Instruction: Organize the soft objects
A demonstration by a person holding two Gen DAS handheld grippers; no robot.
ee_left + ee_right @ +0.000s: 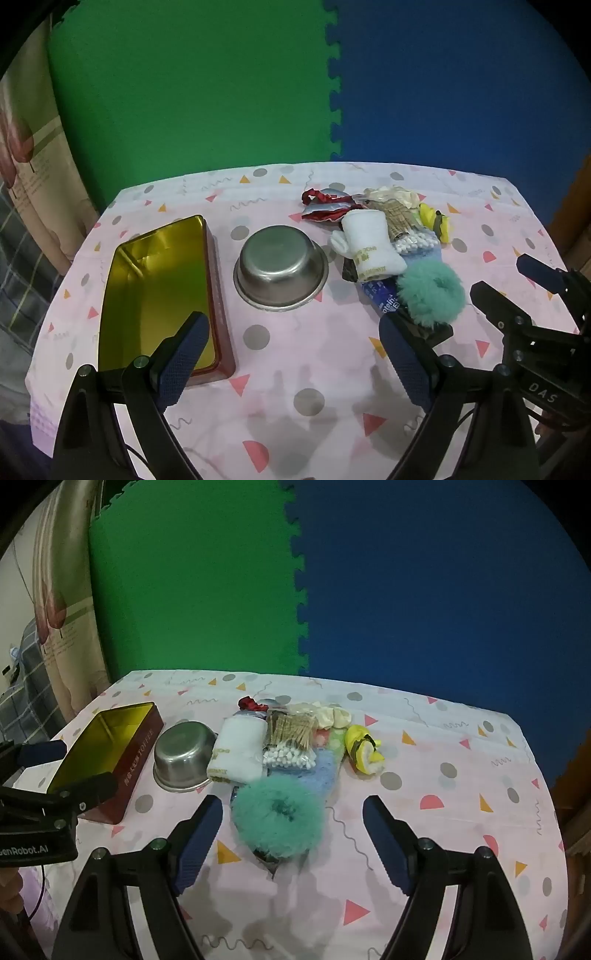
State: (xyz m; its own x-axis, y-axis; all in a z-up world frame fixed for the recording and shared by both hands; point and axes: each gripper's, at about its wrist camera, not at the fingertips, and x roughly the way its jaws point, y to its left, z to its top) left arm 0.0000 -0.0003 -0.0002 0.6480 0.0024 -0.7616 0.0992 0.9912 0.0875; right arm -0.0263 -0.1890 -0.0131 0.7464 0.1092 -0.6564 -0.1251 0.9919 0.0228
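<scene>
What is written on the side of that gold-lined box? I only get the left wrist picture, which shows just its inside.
Observer: In the right wrist view the tin has a red side with gold lettering ending in "TOFFEE".
Operator: Is anything grabbing the fluffy teal ring?
Observer: No. There the teal scrunchie lies framed between the right gripper's open fingers, and neither pad touches it.
Operator: What is under the cotton swabs?
Observer: The cotton swabs lie on a light blue fuzzy cloth.
</scene>
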